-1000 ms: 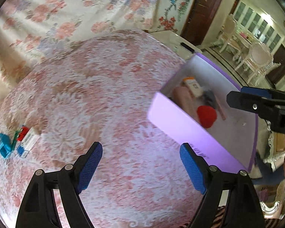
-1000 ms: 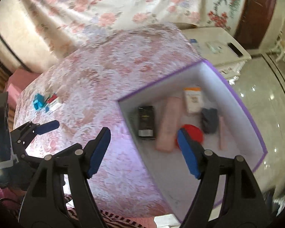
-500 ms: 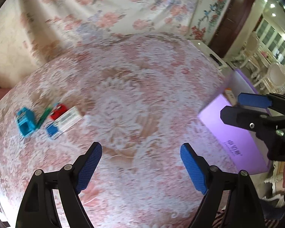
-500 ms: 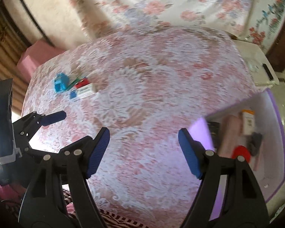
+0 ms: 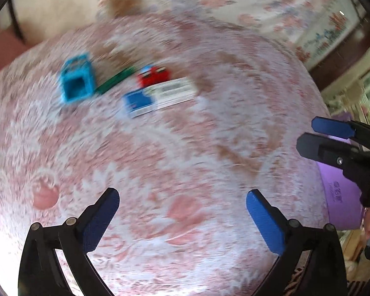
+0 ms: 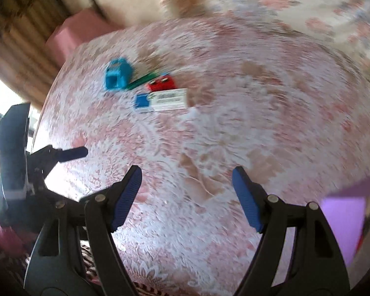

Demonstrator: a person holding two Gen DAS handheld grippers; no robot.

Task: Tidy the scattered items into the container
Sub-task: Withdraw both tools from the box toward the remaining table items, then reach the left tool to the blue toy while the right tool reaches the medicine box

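**Scattered items on lace-covered worktop, both tools empty**

Worktop (image 5: 185, 148): pink lace cloth (blurred). Purple container (image 6: 342, 217): at its right edge, well apart from the items. Left hand-held gripper (image 5: 182, 212): jaws opening wide, nothing between them. Right hand-held gripper (image 6: 186, 192): jaws apart, empty. Items, clustered at the far left: white-and-blue box (image 5: 160, 96); cyan block (image 5: 76, 81); red piece (image 5: 155, 76); green strip (image 5: 116, 80) between block and red piece.
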